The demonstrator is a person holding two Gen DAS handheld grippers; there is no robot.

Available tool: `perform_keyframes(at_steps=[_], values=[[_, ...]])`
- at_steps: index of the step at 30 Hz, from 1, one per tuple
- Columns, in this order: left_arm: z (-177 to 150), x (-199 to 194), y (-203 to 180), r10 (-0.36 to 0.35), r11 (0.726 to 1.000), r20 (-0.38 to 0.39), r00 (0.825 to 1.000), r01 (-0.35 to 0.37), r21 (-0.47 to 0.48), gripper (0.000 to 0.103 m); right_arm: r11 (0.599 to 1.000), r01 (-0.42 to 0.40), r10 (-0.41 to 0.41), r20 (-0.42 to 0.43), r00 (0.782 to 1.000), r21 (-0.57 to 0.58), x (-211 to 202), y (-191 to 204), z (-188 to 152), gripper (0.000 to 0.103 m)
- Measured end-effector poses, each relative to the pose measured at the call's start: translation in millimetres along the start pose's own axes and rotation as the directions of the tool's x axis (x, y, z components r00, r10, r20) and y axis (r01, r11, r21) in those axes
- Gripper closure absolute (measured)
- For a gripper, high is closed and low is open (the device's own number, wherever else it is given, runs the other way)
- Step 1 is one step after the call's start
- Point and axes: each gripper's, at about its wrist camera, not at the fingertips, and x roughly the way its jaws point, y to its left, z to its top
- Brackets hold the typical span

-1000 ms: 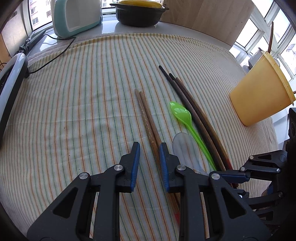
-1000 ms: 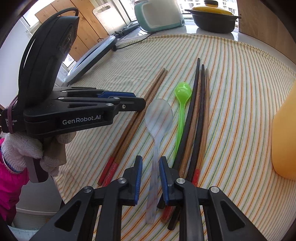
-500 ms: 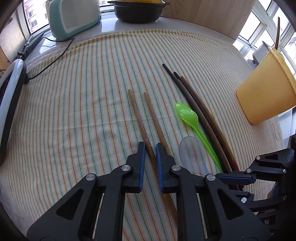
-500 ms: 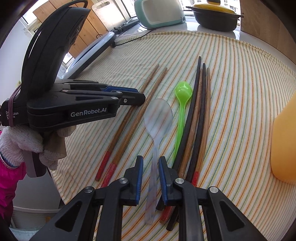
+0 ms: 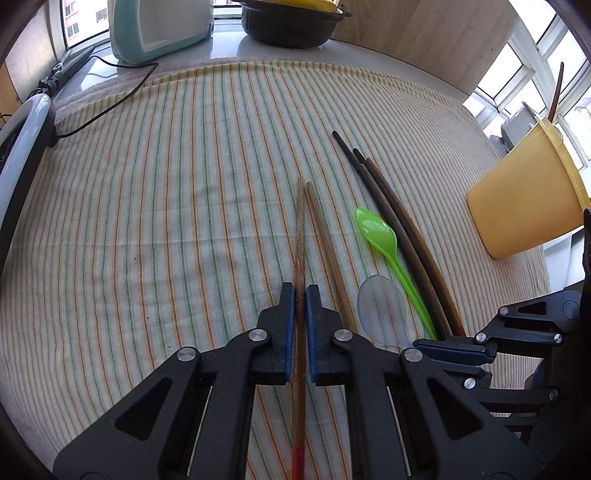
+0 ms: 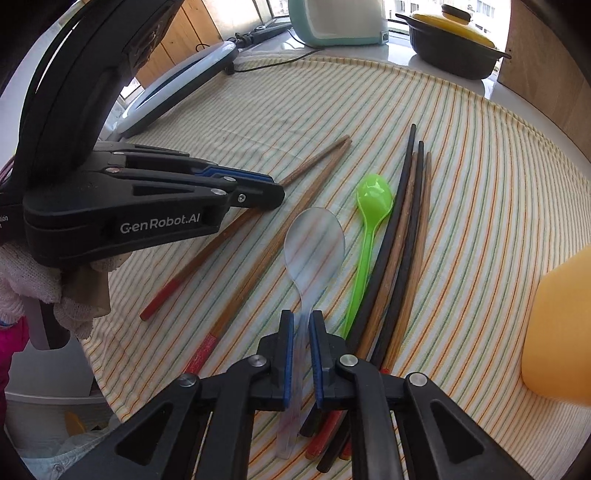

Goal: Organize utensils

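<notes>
My left gripper (image 5: 300, 295) has its jaws closing, and the pads press a brown wooden chopstick (image 5: 300, 236) with a red end. Its twin chopstick (image 5: 327, 240) lies just to the right on the striped cloth (image 5: 166, 221). My right gripper (image 6: 301, 321) also has its jaws closing, pinching the handle of a clear plastic spoon (image 6: 314, 247). A green spoon (image 6: 373, 195) lies beside the clear one, with several dark chopsticks (image 6: 406, 206) to its right. In the right wrist view the left gripper (image 6: 275, 192) reaches in from the left.
An orange cup (image 5: 528, 199) lies tilted at the cloth's right edge. A black pot (image 5: 291, 22) with a yellow lid and a teal appliance (image 5: 159, 26) stand at the back. A ring light (image 5: 22, 147) and its cable are on the left.
Both grippers have gone from partly open to shut, the left on the brown chopstick and the right on the clear spoon's handle. The brown chopsticks have shifted slightly.
</notes>
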Motion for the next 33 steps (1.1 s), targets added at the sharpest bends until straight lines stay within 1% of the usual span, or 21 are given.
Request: perform_keyframes(at_steps=[4,9,13,17,22,25,27,30,33], values=[[-4.2,-3.7,10.6,-0.045,0.998,0.016,0.999,0.046,-0.053,0.098,0.999,-0.026,0.025,0.018,1.0,0.045,-0.6,-7.5,-3.5,0.1],[-9.8,-13.2,17.0,-0.063,0.994,0.051,0.997,0.067,-0.091,0.099,0.993,-0.053,0.047,0.06,0.997,0.101,-7.1,-14.0,-10.8,0.1],[-13.7,-27.3,18.7,-0.076,0.991,0.096,0.993,0.085,-0.101,0.099,0.987,-0.084,0.07,0.107,0.992,0.134,-19.3,-19.2,-16.8,0.1],[-17.8,-44.2,13.8,-0.093,0.99,0.15,0.984,0.108,-0.092,0.099,0.986,-0.088,0.065,0.161,0.985,0.142,-32.4,-19.8,-19.4,0.1],[-23.2,-69.0,2.8,-0.103,0.99,0.227,0.968,0.121,-0.067,0.099,0.977,-0.115,0.07,0.243,0.968,0.177,-51.1,-24.2,-23.4,0.1],[-27.6,-83.4,-7.0,-0.125,0.988,0.278,0.952,0.146,-0.058,0.099,0.981,-0.09,0.037,0.291,0.956,0.171,-65.2,-20.6,-27.6,0.1],[-29.2,-90.6,-12.8,-0.14,0.986,0.3,0.944,0.162,-0.049,0.099,0.982,-0.084,0.025,0.321,0.947,0.17,-75.5,-19.9,-30.7,0.1],[-29.2,-101.9,-25.4,-0.149,0.986,0.333,0.931,0.167,-0.025,0.099,0.981,-0.076,0.005,0.364,0.932,0.179,-91.6,-21.5,-36.3,0.1],[-26.3,-112.2,-37.0,-0.18,0.981,0.362,0.915,0.194,-0.004,0.099,0.979,-0.07,-0.013,0.401,0.916,0.191,-106.4,-25.0,-40.9,0.1]])
